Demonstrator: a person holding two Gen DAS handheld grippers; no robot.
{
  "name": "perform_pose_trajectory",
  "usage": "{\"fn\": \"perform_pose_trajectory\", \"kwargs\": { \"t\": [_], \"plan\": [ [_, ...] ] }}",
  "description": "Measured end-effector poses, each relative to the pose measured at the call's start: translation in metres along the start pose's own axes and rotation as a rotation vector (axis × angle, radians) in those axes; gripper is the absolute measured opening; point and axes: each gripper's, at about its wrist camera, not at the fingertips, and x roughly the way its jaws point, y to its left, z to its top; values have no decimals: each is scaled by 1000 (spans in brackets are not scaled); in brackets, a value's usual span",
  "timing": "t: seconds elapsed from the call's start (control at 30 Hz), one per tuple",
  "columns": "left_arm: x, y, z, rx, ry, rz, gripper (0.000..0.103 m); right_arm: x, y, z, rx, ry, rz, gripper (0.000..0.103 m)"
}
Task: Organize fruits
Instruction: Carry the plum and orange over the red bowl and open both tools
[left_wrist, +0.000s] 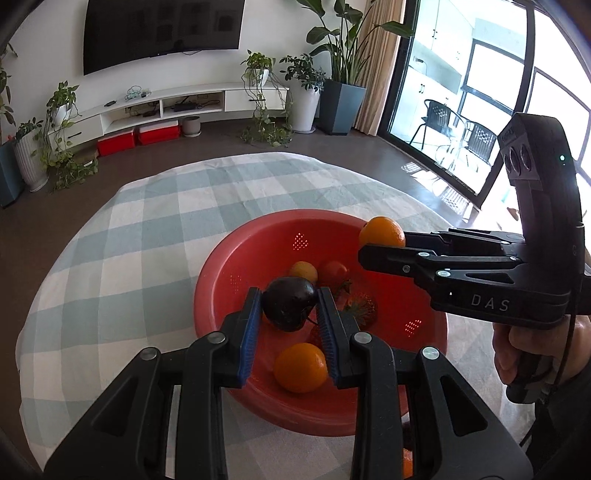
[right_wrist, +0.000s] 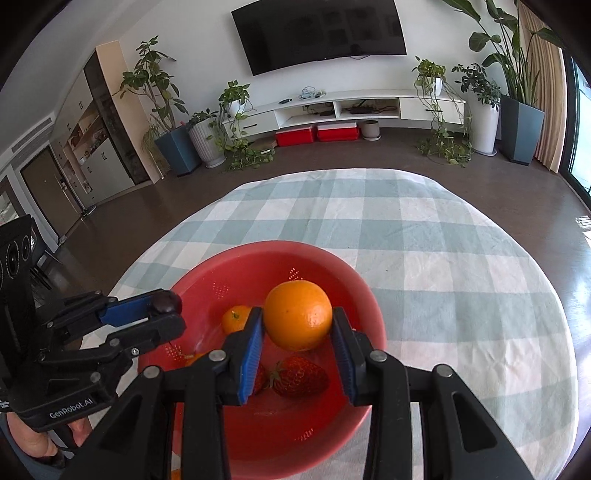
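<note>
Red plastic makes up the big bowl (left_wrist: 221, 295) that sits on the checked cloth (left_wrist: 129, 229) over the desk. The bowl has tiny holes in its sides. The left gripper (left_wrist: 289, 306) is in the middle of the left view, and its jaws pinch a dark plum (left_wrist: 289, 303) between the blue pads. The right gripper (right_wrist: 297, 321) is in the middle of the right view, and its jaws pinch a big orange (right_wrist: 298, 320). Both fruits hang in the air above the bowl.

Lower in the bowl lie a small orange (left_wrist: 300, 367), a strawberry (right_wrist: 300, 376) and two more round fruits near the middle of the left view. I cannot tell what kind those two are.

What could go wrong? The orange is round and smooth, and the pads touch only its sides. I think it could slip out if the hand shakes or tilts. Then it would drop on the strawberry and squash it, or bounce out and roll off the desk. The plum looks soft, so a hard squeeze could bruise it. The two grippers are also near each other, so they might bump.
</note>
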Motion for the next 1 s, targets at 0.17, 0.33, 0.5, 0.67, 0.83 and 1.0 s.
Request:
{"fn": "perform_pose_trajectory", "kwargs": {
  "t": [0.17, 0.33, 0.5, 0.67, 0.83, 1.0],
  "plan": [
    [15, 3, -7, -10, 15, 2, 28, 18, 2, -12, -14, 44, -4, 39],
    [21, 2, -8, -1, 20, 10, 28, 20, 3, -13, -28, 44, 8, 39],
    [27, 5, -10, -13, 36, 22, 28, 22, 8, -14, -64, 42, -13, 39],
    [31, 4, -9, 2, 41, 28, 29, 22, 9, -16, -78, 36, -25, 40],
    [30, 5, -9, -5, 31, 24, 38, 19, 11, -17, -76, 28, -19, 45],
    [22, 4, -8, -9, -6, 30, 63, 12, 8, -16, -54, 15, -18, 47]
  ]
}}
